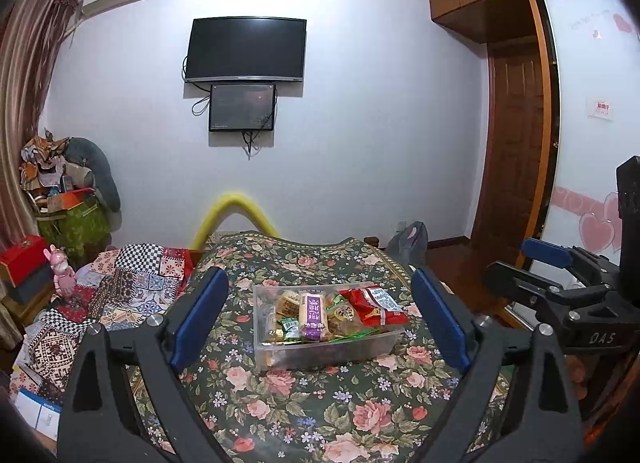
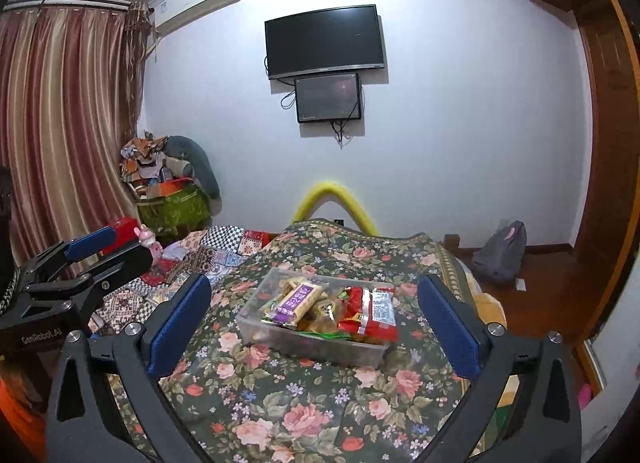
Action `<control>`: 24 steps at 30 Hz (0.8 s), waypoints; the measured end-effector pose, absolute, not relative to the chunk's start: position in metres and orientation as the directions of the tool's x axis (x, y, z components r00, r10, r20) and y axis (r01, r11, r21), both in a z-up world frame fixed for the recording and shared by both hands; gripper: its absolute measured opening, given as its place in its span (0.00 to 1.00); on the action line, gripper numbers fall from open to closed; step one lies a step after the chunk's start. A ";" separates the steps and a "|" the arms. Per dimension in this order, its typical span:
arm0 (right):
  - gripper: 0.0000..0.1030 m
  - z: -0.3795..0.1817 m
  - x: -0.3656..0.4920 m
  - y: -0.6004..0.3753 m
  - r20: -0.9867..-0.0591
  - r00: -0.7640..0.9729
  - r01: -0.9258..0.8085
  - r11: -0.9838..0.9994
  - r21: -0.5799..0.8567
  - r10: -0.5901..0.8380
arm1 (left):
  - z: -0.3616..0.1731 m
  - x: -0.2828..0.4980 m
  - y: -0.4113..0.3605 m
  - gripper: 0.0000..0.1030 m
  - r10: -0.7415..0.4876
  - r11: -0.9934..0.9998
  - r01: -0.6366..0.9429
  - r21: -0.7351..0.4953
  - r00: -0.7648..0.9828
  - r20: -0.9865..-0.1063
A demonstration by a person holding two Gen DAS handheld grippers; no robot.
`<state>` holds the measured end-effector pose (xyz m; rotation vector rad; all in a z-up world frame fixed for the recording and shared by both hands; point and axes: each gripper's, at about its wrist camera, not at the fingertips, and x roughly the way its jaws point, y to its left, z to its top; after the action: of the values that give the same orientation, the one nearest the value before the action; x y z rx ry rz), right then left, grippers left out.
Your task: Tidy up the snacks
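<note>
Both tongs, left and right, released over floral bedspread, bedroom television beyond.

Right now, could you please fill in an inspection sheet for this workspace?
Surface: floral cloth, bare around the box.
Job's things: clear box on the cloth, filled with snacks: purple pack, red pack, green packs.
Clutter: patchwork quilt and pink toy to the left of the cloth.
Grippers: left gripper and right gripper both open, empty, short of the box.
Cables: loose wires under the TV.
Surroundings: curtain, wardrobe, backpack on the floor.
</note>
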<state>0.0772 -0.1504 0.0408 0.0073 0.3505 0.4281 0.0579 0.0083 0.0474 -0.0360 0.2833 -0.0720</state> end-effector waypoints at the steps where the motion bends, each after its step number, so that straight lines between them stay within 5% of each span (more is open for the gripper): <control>1: 1.00 0.040 0.074 -0.151 -0.331 0.851 -0.405 0.911 0.080 0.407 | 0.047 0.056 0.008 0.93 -0.075 0.997 0.065 -0.045 0.958 -0.277; 24: 1.00 0.040 0.064 -0.155 -0.328 0.859 -0.391 0.917 0.073 0.392 | 0.042 0.052 0.008 0.97 -0.071 0.997 0.060 -0.049 0.956 -0.284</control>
<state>0.0637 -0.1550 0.0398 0.0036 0.3451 0.4113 0.0525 0.0077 0.0417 -0.0397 0.2893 -0.0664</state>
